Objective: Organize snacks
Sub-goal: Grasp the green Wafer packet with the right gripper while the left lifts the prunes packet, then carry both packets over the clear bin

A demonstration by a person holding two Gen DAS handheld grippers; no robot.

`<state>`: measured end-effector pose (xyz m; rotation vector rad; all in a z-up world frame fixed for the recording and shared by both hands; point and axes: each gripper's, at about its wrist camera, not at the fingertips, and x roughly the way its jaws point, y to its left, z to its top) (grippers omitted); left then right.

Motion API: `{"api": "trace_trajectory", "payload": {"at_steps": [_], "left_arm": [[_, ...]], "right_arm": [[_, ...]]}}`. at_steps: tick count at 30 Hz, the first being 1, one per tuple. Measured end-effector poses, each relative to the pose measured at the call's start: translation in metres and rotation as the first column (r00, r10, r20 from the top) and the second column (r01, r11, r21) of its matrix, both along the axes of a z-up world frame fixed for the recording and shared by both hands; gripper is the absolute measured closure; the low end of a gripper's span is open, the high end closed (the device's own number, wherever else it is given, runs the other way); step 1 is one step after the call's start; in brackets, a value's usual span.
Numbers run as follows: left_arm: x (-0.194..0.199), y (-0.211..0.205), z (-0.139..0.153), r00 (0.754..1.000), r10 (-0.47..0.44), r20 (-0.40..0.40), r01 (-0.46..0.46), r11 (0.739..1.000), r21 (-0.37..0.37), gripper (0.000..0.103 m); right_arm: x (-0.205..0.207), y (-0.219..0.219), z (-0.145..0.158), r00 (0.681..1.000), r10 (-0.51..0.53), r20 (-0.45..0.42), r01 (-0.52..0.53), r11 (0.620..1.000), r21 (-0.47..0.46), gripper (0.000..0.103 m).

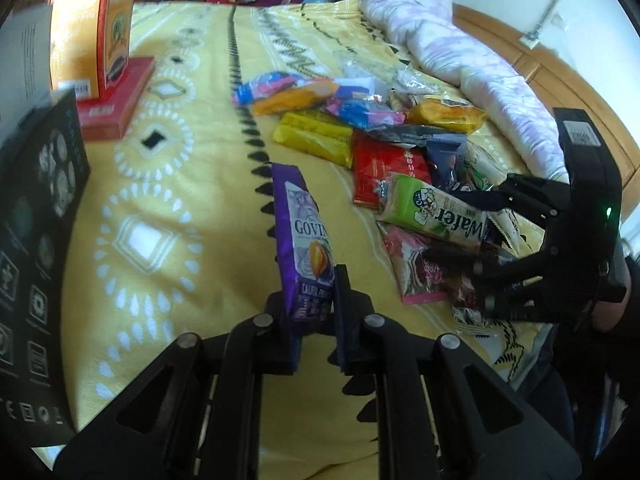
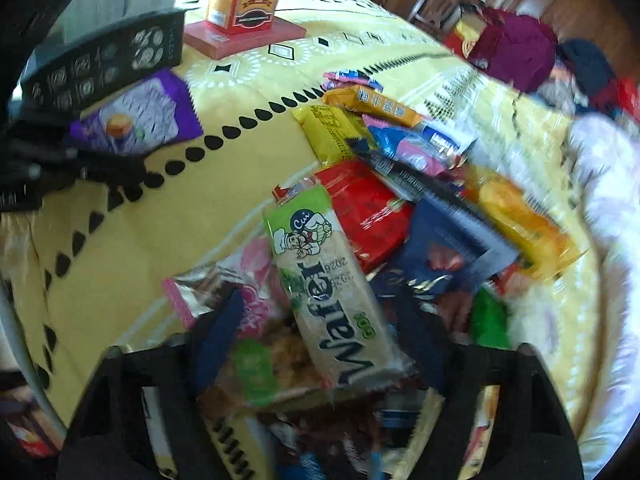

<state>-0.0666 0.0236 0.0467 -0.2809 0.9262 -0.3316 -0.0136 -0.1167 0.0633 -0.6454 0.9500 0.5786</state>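
Snack sorting on the yellow bedspread (image 1: 180, 160)

Left tool (image 1: 316, 312) pinches a purple "GOVIN…" packet (image 1: 306, 240); right tool (image 2: 320, 332) sits half-wide around the green "Wafer" bar (image 2: 320, 292), not squeezing it.

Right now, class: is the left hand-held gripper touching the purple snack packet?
Touching. The left wrist view shows the left hand-held gripper shut on the purple snack packet, its pads pressed against the packet's lower end, holding it upright above the yellow bedspread.

glossy plastic snack wrappers (image 1: 360, 136) on a matt cloth bedspread (image 1: 180, 160)
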Motion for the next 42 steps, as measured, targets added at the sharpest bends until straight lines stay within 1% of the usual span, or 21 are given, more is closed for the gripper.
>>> {"api": "trace_trajectory", "payload": {"at_steps": [1,2,4,7,9,11,14,16,18,21,25,33,38,42], "left_arm": [[0.0,0.002,-0.001,1.0,0.005,-0.005,-0.005,1.0,-0.005,0.089],[-0.001,0.003,-0.002,1.0,0.006,-0.011,-0.006,1.0,-0.01,0.089],[-0.004,0.004,0.0,1.0,0.007,-0.01,-0.007,1.0,-0.015,0.09],[-0.007,0.006,0.006,1.0,0.01,-0.004,-0.01,0.999,-0.034,0.09],[-0.01,0.006,0.016,1.0,0.014,0.017,-0.014,0.999,-0.042,0.09],[-0.015,0.007,0.031,0.999,0.022,0.047,-0.02,0.999,-0.047,0.09],[-0.022,0.011,0.06,0.994,0.04,0.101,-0.038,0.999,-0.025,0.09],[-0.027,0.015,0.078,0.989,0.057,0.14,-0.057,0.998,-0.002,0.09],[-0.03,0.021,0.095,0.982,0.071,0.173,-0.077,0.997,0.029,0.09],[-0.034,0.028,0.114,0.973,0.09,0.211,-0.11,0.99,0.087,0.09],[-0.038,0.036,0.126,0.964,0.104,0.244,-0.134,0.984,0.113,0.09],[-0.049,0.054,0.144,0.95,0.127,0.287,-0.163,0.981,0.103,0.09],[-0.059,0.074,0.156,0.939,0.153,0.308,-0.191,0.977,0.095,0.09],[-0.069,0.098,0.165,0.927,0.192,0.322,-0.23,0.97,0.084,0.09]], "right_arm": [[-0.001,-0.001,0.001,1.0,-0.022,0.007,0.022,1.0,0.008,0.05],[-0.001,-0.001,0.002,0.999,-0.045,0.017,0.045,0.999,0.01,0.053],[-0.002,-0.009,0.012,0.996,-0.084,0.0,0.084,0.994,0.074,0.055],[-0.009,-0.016,0.03,0.992,-0.124,0.0,0.122,0.981,0.15,0.058],[-0.012,-0.025,0.045,0.986,-0.164,-0.008,0.161,0.961,0.227,0.059],[-0.015,-0.031,0.061,0.98,-0.197,-0.007,0.191,0.94,0.283,0.061],[-0.025,-0.036,0.086,0.972,-0.234,0.006,0.216,0.906,0.364,0.062],[-0.03,-0.037,0.102,0.97,-0.245,0.014,0.217,0.885,0.412,0.062],[-0.036,-0.034,0.114,0.969,-0.245,0.026,0.209,0.874,0.438,0.063],[-0.038,-0.029,0.129,0.97,-0.239,0.041,0.193,0.865,0.464,0.063],[-0.045,-0.019,0.147,0.972,-0.226,0.061,0.17,0.858,0.485,0.064],[-0.053,0.01,0.178,0.977,-0.187,0.103,0.112,0.861,0.496,0.065],[-0.058,0.044,0.201,0.981,-0.137,0.135,0.05,0.86,0.508,0.065],[-0.061,0.078,0.217,0.986,-0.083,0.143,-0.005,0.85,0.527,0.065]]}}
